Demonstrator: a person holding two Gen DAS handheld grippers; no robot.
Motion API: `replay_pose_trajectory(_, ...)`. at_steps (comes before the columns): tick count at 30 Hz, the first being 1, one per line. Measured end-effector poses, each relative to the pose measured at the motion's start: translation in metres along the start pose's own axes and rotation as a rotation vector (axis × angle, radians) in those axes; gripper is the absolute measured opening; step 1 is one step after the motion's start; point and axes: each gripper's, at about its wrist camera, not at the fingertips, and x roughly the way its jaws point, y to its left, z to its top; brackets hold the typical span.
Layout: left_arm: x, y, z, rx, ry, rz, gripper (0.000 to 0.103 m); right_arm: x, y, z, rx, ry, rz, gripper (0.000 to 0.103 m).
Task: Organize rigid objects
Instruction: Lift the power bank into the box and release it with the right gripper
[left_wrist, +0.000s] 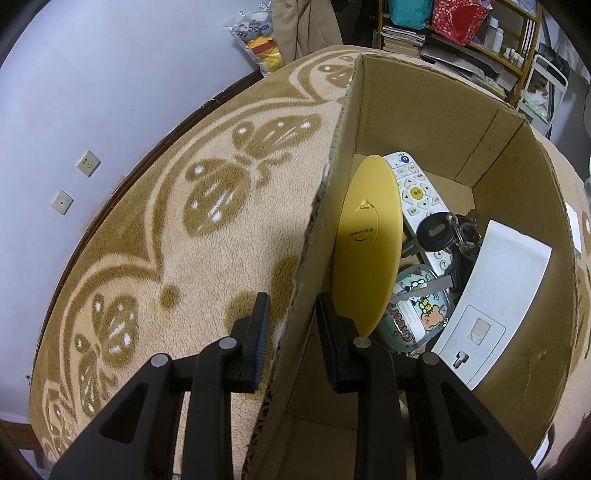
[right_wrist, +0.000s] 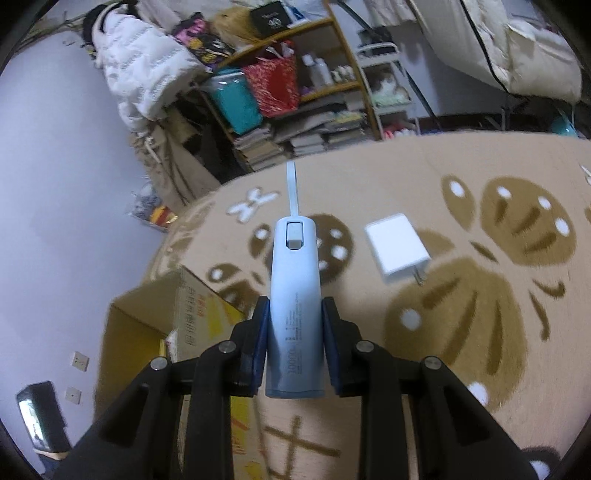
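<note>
My left gripper (left_wrist: 293, 325) is shut on the near wall of a cardboard box (left_wrist: 332, 192), one finger outside and one inside. In the box lie a yellow oval disc (left_wrist: 369, 243), a white remote (left_wrist: 413, 188), a bunch of black keys (left_wrist: 448, 236), a cartoon tin (left_wrist: 417, 310) and a white flat device (left_wrist: 491, 302). My right gripper (right_wrist: 294, 325) is shut on a light blue power bank (right_wrist: 294, 306) with a short strap, held above the blanket. The box (right_wrist: 147, 332) shows at lower left in the right wrist view.
A white charger plug (right_wrist: 397, 247) lies on the beige patterned blanket (right_wrist: 461, 295) to the right of the power bank. Cluttered shelves (right_wrist: 295, 92) and a white jacket (right_wrist: 140, 62) stand beyond the blanket. A wall with sockets (left_wrist: 88, 163) is at left.
</note>
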Motion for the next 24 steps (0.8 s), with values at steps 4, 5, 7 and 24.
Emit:
replay_pose_trajectory(4,0.001,0.0,0.0,0.0,0.0,0.0,0.025,-0.005,0.017,0.006,-0.029,-0.009,0.037,0.029)
replay_pose_trajectory(5,0.001,0.0,0.0,0.001,0.0,0.001,0.025,-0.006,0.022,0.007,-0.043,-0.01,0.045,0.029)
replay_pose_trajectory(7,0.0,0.0,0.0,-0.001,0.0,-0.001,0.025,-0.008,0.029,0.009,-0.06,-0.02,0.055,0.029)
replay_pose_trajectory(24,0.001,0.001,-0.001,-0.004,0.002,-0.004,0.025,-0.004,0.075,-0.009,-0.202,0.039,0.178,0.029)
